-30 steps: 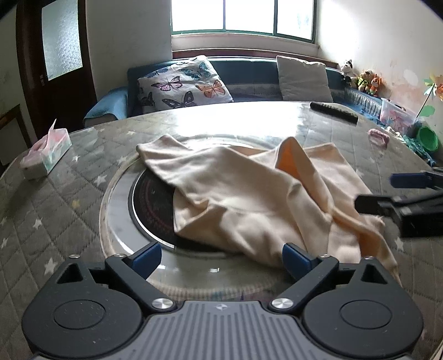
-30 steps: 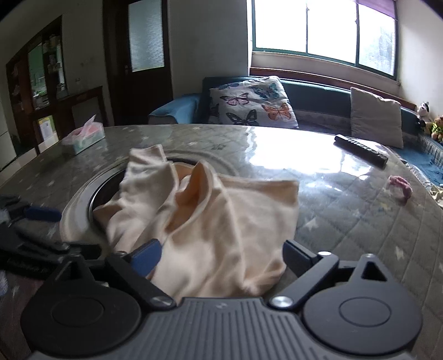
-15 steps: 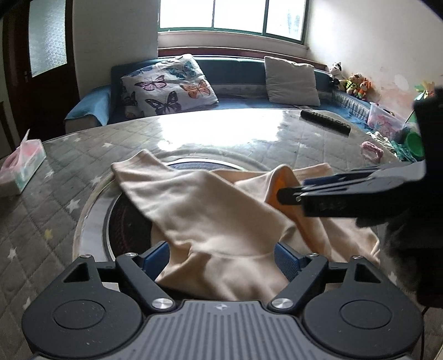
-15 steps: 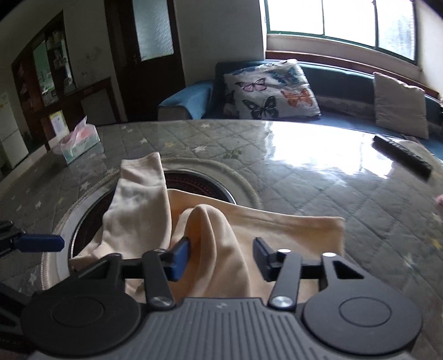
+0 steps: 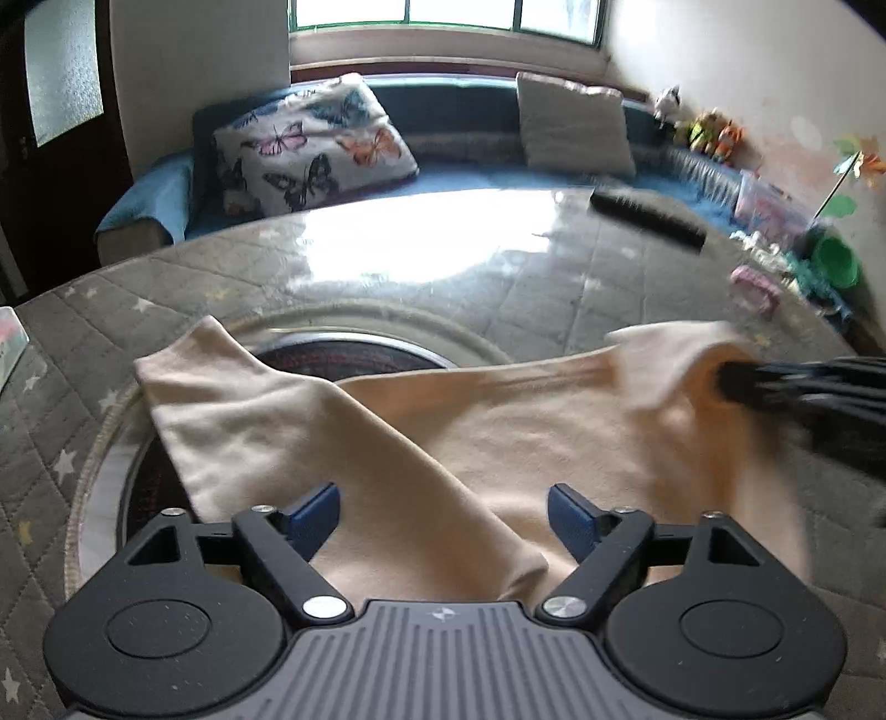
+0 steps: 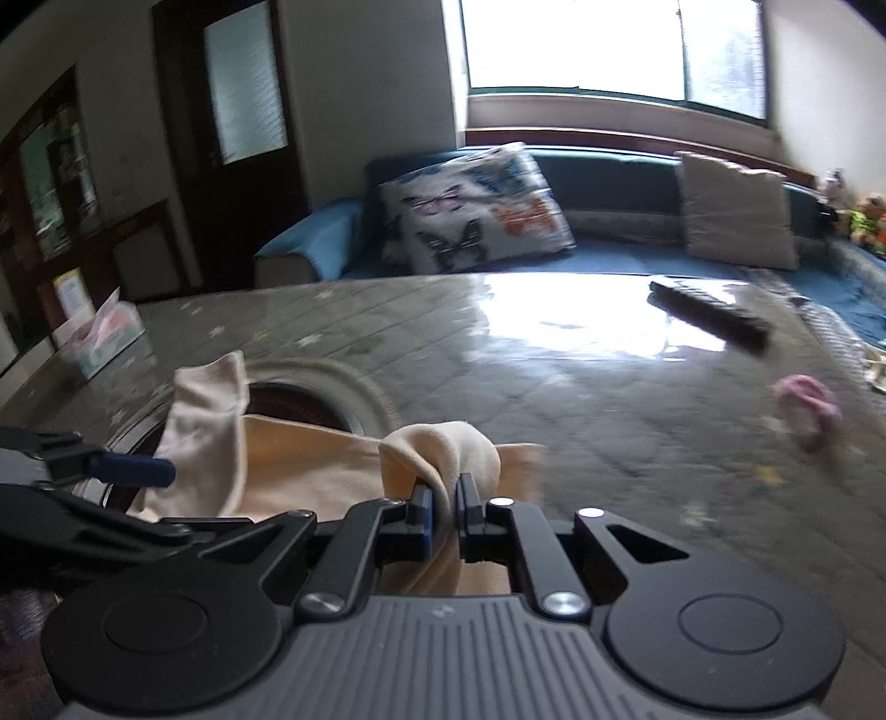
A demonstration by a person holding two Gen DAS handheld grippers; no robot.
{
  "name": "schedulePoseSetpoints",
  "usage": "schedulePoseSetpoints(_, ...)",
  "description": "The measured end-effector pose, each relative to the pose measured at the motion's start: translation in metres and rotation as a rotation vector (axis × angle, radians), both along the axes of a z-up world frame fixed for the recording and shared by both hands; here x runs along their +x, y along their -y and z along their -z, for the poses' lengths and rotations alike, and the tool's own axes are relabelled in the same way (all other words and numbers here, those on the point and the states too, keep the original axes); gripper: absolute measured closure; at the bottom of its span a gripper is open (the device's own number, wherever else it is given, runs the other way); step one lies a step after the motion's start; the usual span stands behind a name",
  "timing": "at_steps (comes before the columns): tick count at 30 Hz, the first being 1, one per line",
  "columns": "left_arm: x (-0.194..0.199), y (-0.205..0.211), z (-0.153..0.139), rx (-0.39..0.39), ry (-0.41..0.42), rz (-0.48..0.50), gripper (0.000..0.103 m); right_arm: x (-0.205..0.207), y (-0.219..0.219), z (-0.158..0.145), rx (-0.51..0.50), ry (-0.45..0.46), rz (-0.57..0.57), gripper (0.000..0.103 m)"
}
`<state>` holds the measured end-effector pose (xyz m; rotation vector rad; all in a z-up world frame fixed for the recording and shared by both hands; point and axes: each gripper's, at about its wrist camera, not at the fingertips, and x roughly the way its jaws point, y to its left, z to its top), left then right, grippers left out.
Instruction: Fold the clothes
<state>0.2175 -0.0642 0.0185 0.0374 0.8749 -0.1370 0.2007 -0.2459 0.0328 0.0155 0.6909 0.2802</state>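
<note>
Pinching a raised fold of the cream garment [image 6: 443, 451], the right gripper [image 6: 443, 507] is clamped on it; the cloth is spread over the table [image 5: 498, 288]. The left gripper [image 5: 443, 512] is held with jaws apart above it.

Window [image 6: 609, 44] backlight glares on table [image 6: 554, 327]; motion blur, fisheye-bent edges.

Readable text: none anywhere in either view.
Gripper bodies: only a small embossed emblem, no letters legible.
Tissue box: print too blurred.
</note>
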Motion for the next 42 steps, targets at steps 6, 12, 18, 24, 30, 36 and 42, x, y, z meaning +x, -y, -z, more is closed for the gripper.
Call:
schedulePoseSetpoints(6,0.002,-0.008,0.011,0.0,-0.055,-0.016,0.085,-0.029,0.043,-0.008,0.015,0.023,0.098,0.096)
schedulePoseSetpoints(12,-0.04,-0.041,-0.008,-0.028,0.011,-0.059,0.098,-0.061,0.084,-0.007,0.042,0.021,0.212,0.096)
schedulePoseSetpoints(18,-0.113,-0.084,-0.029,-0.03,0.089,-0.145,0.102,-0.097,0.119,0.004,0.087,-0.009,0.309,0.096)
schedulePoseSetpoints(24,-0.174,-0.118,-0.031,-0.044,0.084,-0.224,0.102,-0.13,0.141,0.017,0.122,-0.051,0.379,0.087)
schedulePoseSetpoints(30,-0.179,-0.125,-0.026,-0.064,0.053,-0.237,0.101,-0.143,0.148,0.022,0.065,-0.085,0.423,0.071)
schedulePoseSetpoints(36,-0.154,-0.1,-0.037,-0.085,0.096,-0.171,0.086,-0.144,0.145,0.008,-0.035,-0.055,0.463,0.058)
schedulePoseSetpoints(42,-0.125,-0.074,-0.04,-0.07,0.117,-0.122,0.061,-0.142,0.145,0.003,-0.096,-0.06,0.455,0.057)
